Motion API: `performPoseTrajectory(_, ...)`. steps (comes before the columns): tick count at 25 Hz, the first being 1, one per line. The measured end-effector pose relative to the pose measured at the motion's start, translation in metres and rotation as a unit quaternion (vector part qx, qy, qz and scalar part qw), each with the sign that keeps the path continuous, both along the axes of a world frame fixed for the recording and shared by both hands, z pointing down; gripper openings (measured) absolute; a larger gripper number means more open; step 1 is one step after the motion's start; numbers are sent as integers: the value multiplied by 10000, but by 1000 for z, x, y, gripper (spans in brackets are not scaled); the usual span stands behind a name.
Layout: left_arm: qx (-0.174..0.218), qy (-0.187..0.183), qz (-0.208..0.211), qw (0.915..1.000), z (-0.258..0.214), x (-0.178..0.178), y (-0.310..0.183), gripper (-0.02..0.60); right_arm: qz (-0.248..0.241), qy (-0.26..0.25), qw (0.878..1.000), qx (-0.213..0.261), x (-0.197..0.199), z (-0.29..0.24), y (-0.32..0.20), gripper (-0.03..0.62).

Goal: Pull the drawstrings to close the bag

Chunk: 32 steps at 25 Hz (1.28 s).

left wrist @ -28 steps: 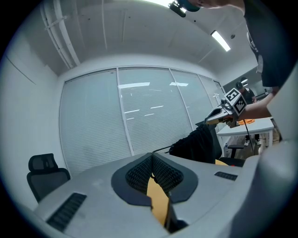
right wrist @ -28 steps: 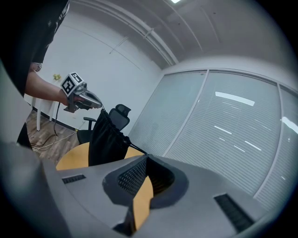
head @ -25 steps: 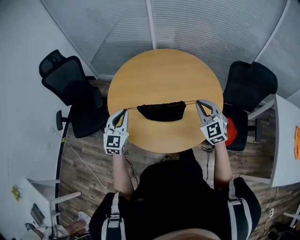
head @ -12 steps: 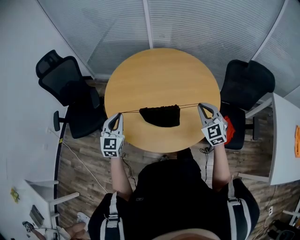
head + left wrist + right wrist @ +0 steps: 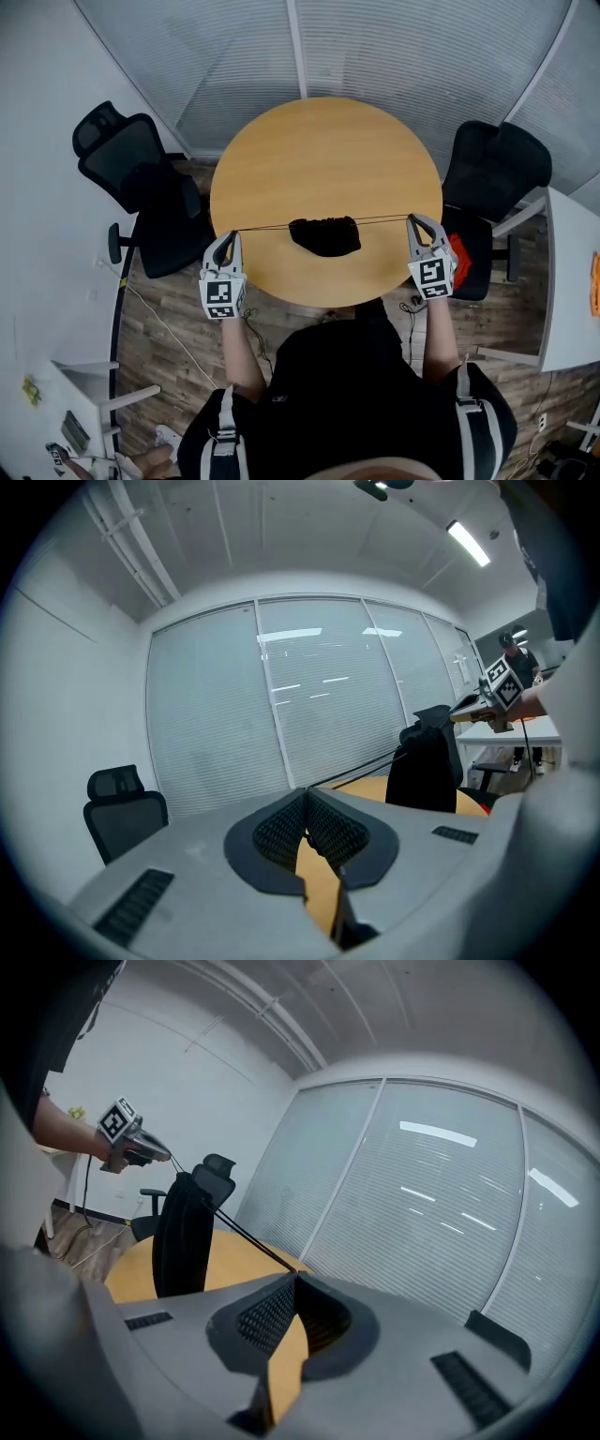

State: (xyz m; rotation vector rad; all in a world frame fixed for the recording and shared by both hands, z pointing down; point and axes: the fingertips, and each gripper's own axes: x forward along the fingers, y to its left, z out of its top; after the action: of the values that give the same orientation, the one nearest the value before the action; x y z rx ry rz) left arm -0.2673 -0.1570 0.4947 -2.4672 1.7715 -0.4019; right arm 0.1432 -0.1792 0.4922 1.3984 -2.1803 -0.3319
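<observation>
A small black drawstring bag (image 5: 325,234) hangs bunched above the near half of the round wooden table (image 5: 323,155), its mouth gathered. Thin drawstrings (image 5: 267,227) run taut from it to both sides. My left gripper (image 5: 228,236) is shut on the left string end, beyond the table's left edge. My right gripper (image 5: 416,219) is shut on the right string end at the table's right edge. In the left gripper view the string (image 5: 361,767) leads from the closed jaw tips (image 5: 306,791) to the hanging bag (image 5: 422,769). The right gripper view shows the same bag (image 5: 181,1237) and string (image 5: 246,1233).
Black office chairs stand at the left (image 5: 141,183) and right (image 5: 492,178) of the table. A red object (image 5: 458,258) lies near the right chair. A white desk (image 5: 572,281) sits at the far right, glass blinds wall behind.
Both grippers have moved outward, away from each other. The strings have lengthened and the bag's mouth has gathered narrower, from wide to bunched.
</observation>
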Motion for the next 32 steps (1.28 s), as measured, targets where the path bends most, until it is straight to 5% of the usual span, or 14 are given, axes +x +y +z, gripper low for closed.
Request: performPoseTrajectory(32,-201,238,-615,9976,11,-45,-6,18,431,5,9991,-53,34,9,-14,58)
